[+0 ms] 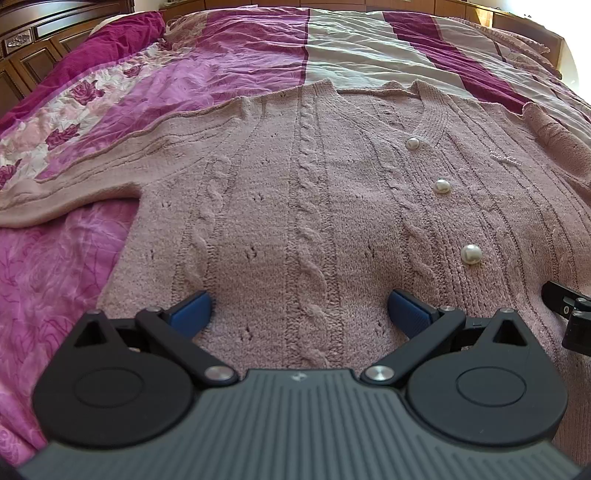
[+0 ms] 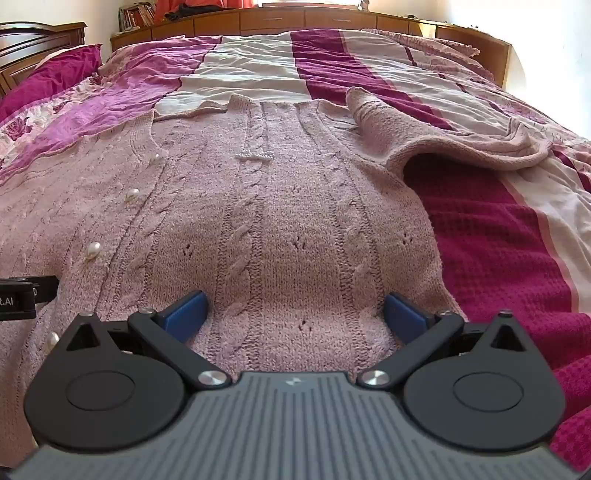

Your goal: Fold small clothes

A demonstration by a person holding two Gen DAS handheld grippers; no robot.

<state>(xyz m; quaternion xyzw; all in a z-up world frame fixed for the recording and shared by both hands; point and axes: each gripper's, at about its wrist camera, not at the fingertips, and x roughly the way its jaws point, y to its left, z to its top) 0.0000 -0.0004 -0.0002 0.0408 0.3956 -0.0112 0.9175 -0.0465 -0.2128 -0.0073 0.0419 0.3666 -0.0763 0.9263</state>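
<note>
Now | cardigan [image 1: 295, 192] flat on bed [image 2: 498, 240], long axis running away from me | both grippers, left [image 1: 299, 310] and right [image 2: 293, 312], spread wide, empty, over near hem | sleeves farther off.

Sunlit bed [image 2: 480, 229] in magenta-striped covers, wooden headboard [image 2: 280, 18] behind.

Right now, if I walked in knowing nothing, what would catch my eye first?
A pale pink cable-knit cardigan spread flat, front up, on a magenta patterned bedspread. A row of pearl buttons runs down its front. Over its near hem hover two wide-open grippers with blue pads, the left gripper and the right gripper, holding nothing.
</note>
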